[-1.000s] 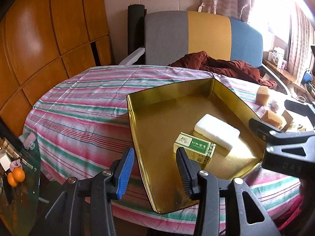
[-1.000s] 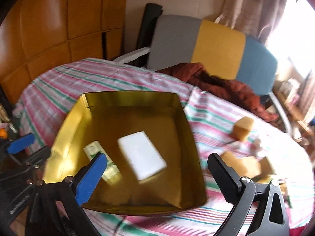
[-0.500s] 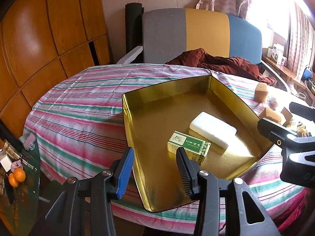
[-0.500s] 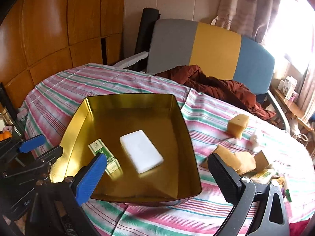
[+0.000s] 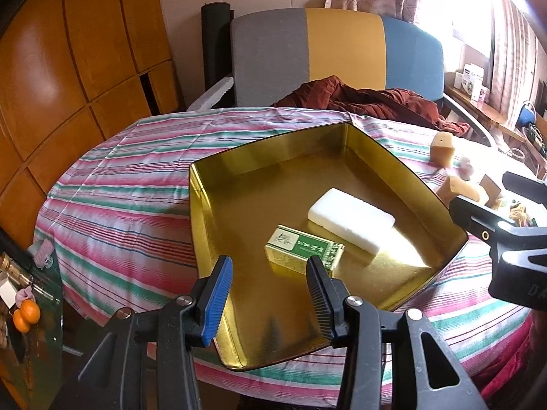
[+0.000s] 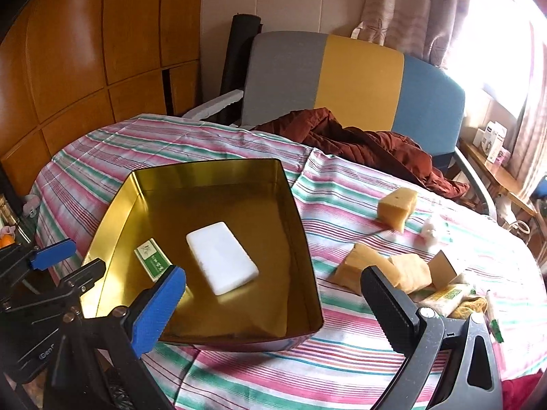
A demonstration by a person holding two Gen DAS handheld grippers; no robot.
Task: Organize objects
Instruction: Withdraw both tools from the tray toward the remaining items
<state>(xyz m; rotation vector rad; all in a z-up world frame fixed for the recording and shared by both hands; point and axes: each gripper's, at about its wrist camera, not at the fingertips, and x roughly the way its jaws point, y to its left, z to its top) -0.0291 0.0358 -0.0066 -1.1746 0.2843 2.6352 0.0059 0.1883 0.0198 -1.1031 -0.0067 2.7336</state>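
Two boxes (image 5: pixel 303 251) just beyond left gripper (image 5: pixel 270 299)

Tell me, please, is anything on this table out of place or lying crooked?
Yes. Yellow sponge pieces and a pile of small packets lie scattered on the striped tablecloth, outside the gold tray. Inside it, the white block and green box lie askew to its walls.

A round table (image 6: pixel 239 143) under a pink, green and white striped cloth fills the near ground. Behind it stands a chair (image 6: pixel 355 82) with grey, yellow and blue panels, a rust-red cloth (image 6: pixel 362 143) heaped before it. Orange wood panels (image 5: pixel 68 68) cover the left wall. Bright daylight pours through curtains (image 6: pixel 417 7) at far right.
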